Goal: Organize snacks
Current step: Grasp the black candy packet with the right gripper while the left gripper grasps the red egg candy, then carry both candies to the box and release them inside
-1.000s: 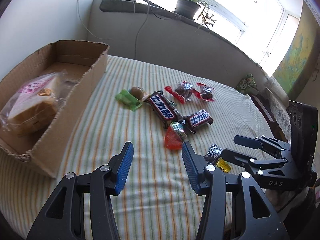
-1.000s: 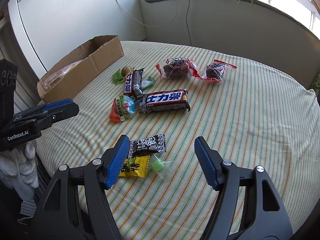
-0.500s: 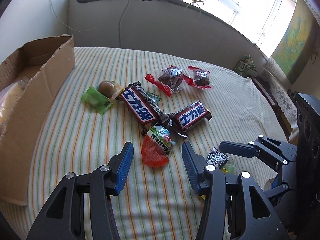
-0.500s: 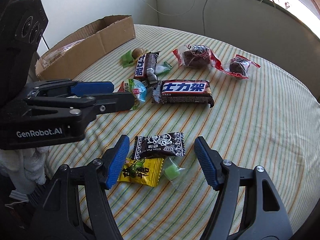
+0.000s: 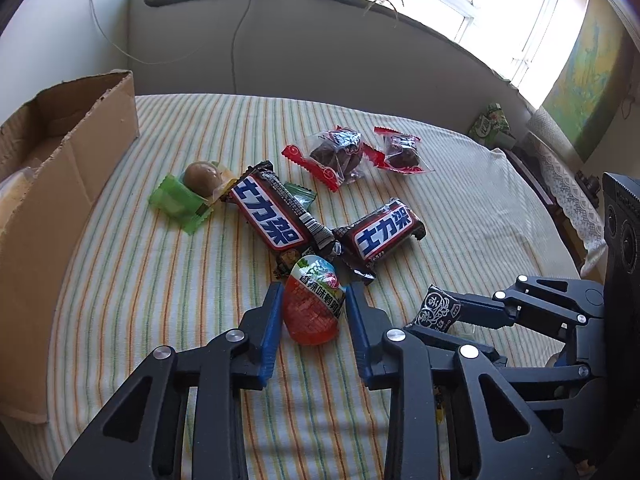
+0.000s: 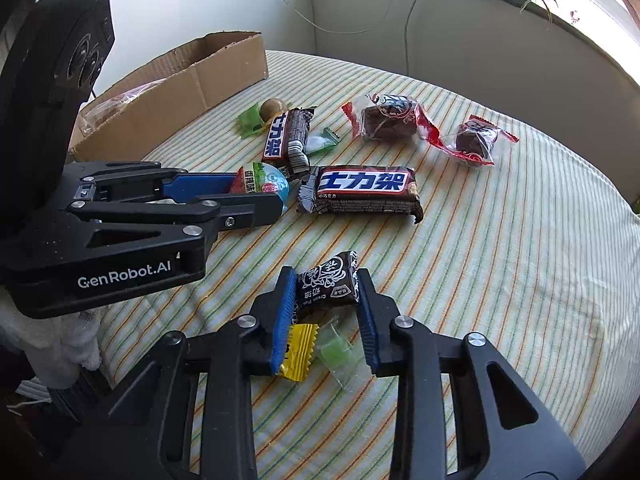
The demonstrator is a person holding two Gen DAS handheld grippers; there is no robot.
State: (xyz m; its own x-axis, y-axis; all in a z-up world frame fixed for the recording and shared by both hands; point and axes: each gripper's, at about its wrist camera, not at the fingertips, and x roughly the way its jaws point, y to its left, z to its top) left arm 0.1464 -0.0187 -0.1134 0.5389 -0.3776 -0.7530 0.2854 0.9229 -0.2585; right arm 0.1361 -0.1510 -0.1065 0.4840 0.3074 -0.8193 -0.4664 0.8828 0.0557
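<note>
Striped cloth (image 5: 140,280) covers the table, with a cardboard box (image 5: 60,200) at its left edge. From the left wrist, the left gripper (image 5: 312,300) is closing, its blue pads touching the egg-shaped red snack (image 5: 314,306) near the table's middle. From the right wrist, the right gripper (image 6: 326,284) is closing on the black candy packet (image 6: 328,284), pinched between its pads above a yellow candy (image 6: 298,350) near the front edge.

Bright daylight from the blown-out window (image 5: 500,4); sharp focus, fisheye-bent edges.
</note>
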